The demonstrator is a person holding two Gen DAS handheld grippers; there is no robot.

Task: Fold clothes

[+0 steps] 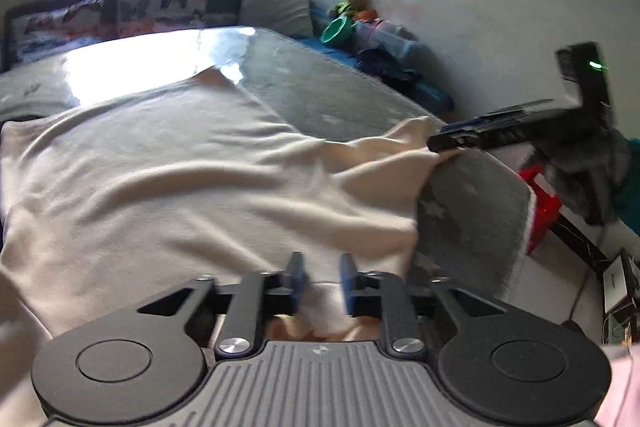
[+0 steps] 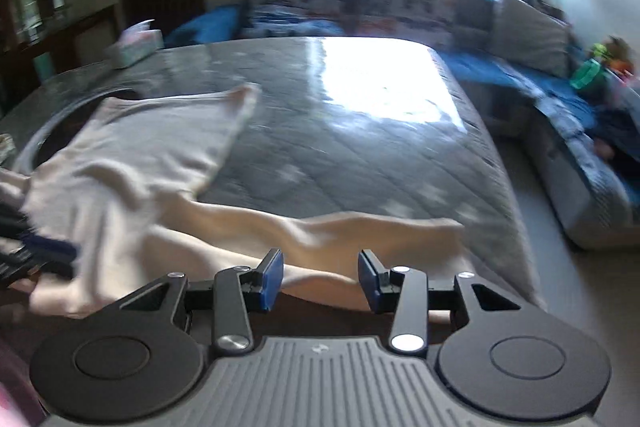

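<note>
A cream garment [image 1: 168,167] lies spread and wrinkled over a grey quilted surface [image 1: 320,95]. My left gripper [image 1: 322,279] hovers over the garment's near edge with its blue pads apart; the cloth shows in the gap and is not pinched. In the right wrist view the same garment [image 2: 132,155] lies to the left, with a long sleeve-like part running along the near edge. There my right gripper [image 2: 320,279] stands open just above that edge. The left wrist view shows the right gripper [image 1: 444,143] from the side, at the garment's right corner. The left gripper [image 2: 40,255] is blurred at the left edge.
A tissue box [image 2: 134,47] sits at the far left corner of the surface. A blue sofa with grey cushions [image 2: 532,35] runs behind and to the right. A green bowl [image 1: 336,29] rests on it. A red stool [image 1: 540,203] stands on the floor to the right.
</note>
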